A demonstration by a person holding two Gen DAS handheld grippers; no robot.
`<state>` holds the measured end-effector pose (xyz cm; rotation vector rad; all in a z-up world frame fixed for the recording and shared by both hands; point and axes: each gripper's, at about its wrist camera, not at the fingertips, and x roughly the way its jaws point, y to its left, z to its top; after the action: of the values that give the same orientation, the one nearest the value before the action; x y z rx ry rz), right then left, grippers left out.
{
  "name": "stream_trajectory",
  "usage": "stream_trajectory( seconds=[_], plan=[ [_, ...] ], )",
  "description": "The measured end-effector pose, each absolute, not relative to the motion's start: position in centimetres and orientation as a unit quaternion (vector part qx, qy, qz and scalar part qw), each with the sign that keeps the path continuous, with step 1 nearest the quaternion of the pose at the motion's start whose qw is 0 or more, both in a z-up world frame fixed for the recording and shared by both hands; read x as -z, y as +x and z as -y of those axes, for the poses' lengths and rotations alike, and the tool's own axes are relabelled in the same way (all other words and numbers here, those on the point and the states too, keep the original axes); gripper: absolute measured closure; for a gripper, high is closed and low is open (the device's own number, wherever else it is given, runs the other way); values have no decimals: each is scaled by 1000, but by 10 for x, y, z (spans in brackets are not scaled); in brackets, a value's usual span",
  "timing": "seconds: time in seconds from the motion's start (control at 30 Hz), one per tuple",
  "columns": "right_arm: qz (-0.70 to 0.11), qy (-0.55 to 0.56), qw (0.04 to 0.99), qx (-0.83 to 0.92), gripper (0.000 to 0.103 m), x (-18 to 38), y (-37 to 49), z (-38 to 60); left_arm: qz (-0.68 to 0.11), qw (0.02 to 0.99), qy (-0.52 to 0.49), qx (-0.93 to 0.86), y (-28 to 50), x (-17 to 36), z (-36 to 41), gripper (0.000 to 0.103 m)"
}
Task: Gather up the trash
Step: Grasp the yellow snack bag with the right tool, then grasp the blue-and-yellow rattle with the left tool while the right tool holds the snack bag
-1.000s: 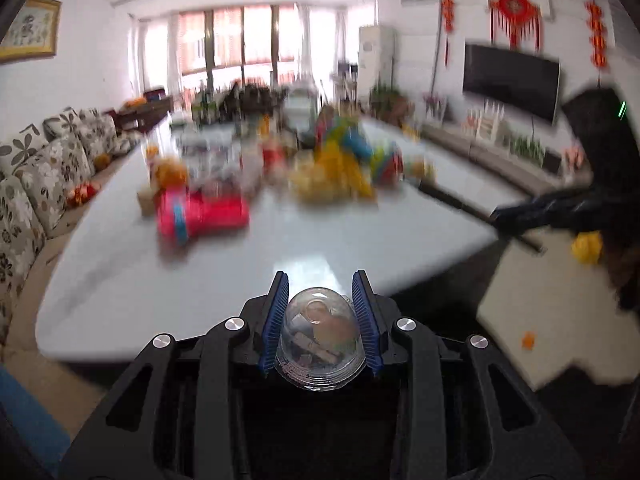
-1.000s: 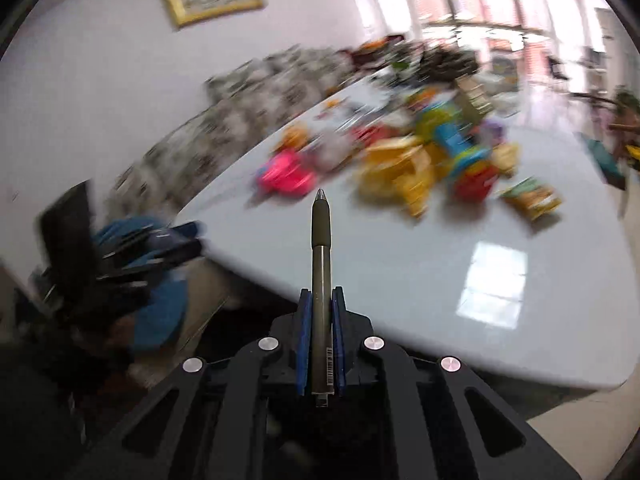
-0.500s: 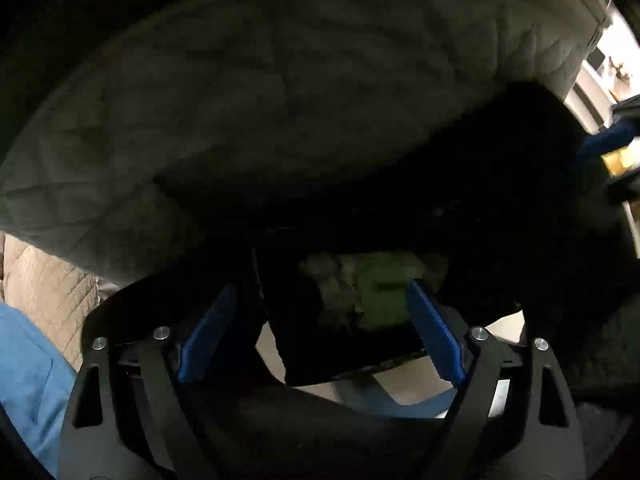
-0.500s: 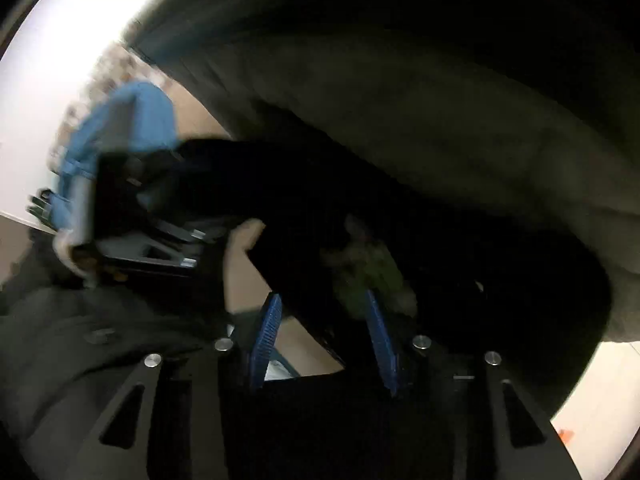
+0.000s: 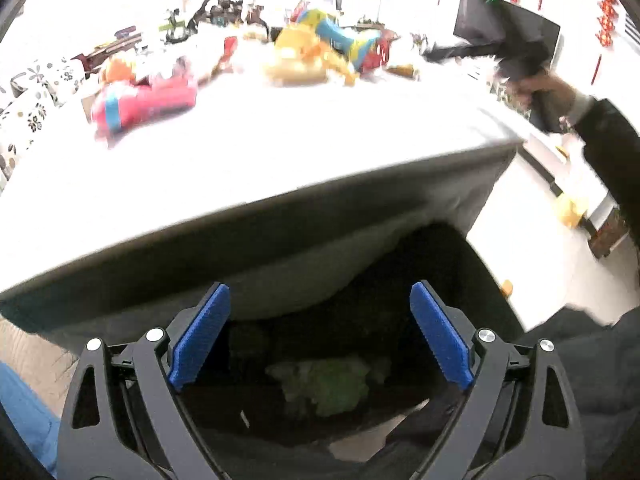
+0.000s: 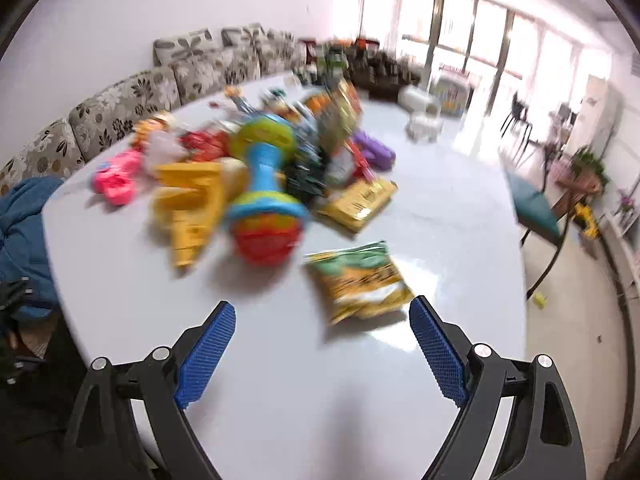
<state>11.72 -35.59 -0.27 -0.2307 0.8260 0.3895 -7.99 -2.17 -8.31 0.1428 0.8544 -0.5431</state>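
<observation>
Both tools had swung up from the dark bin since half a second earlier, the left tool [image 5: 320, 336] spread empty above the black trash bin [image 5: 472, 280] holding green waste [image 5: 332, 384], the right tool [image 6: 320, 352] spread empty over the white bench [image 6: 440, 216] near a yellow-green crinkled snack packet [image 6: 360, 280].

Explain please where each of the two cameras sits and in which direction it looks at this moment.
Left wrist: on the left gripper, open, aimed down past the white table edge into a dark bin holding greenish trash; the person's right hand shows top right.
Right wrist: on the right gripper, open, above the tabletop, facing a snack bag and toy pile.
Shared: the table and toys.
</observation>
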Motion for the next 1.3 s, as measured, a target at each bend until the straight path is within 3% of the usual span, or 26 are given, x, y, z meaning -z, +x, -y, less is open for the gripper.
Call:
stream_trajectory(
  seconds=[0.13,0.2,0.23,0.3,0.57,0.73,0.93,1.07,1.1,1.17,1.3],
  plan=[
    [-420,-136,873,-208,16,28,159,360,-400,878,49,256,-64,69,32,14],
    [-443,-101,861,-228,28,41,174,367,-397,881,39,254,-55,62,41,14],
    [-437,-86,866,-225,47,38,173,373,-395,884,32,249,-49,56,47,14],
    [-441,-79,868,-212,52,33,164,378,-390,887,12,248,-40,50,45,14],
    [-403,32,890,-213,53,21,92,418,-340,904,-110,233,43,-9,123,14],
    [-393,91,893,-200,53,22,59,446,-388,868,-241,192,123,-4,161,14],
    [-386,103,896,-192,53,24,44,456,-440,845,-286,104,175,32,172,14],
    [-383,112,895,-200,53,25,46,455,-431,870,-231,61,193,33,189,14],
    [-382,115,894,-203,53,26,46,453,-431,875,-212,58,196,33,193,29],
    [-382,117,892,-210,53,26,43,449,-429,884,-171,74,199,34,198,80],
    [-374,134,890,-226,53,23,37,437,-414,888,-156,128,182,28,184,82]
  ],
)
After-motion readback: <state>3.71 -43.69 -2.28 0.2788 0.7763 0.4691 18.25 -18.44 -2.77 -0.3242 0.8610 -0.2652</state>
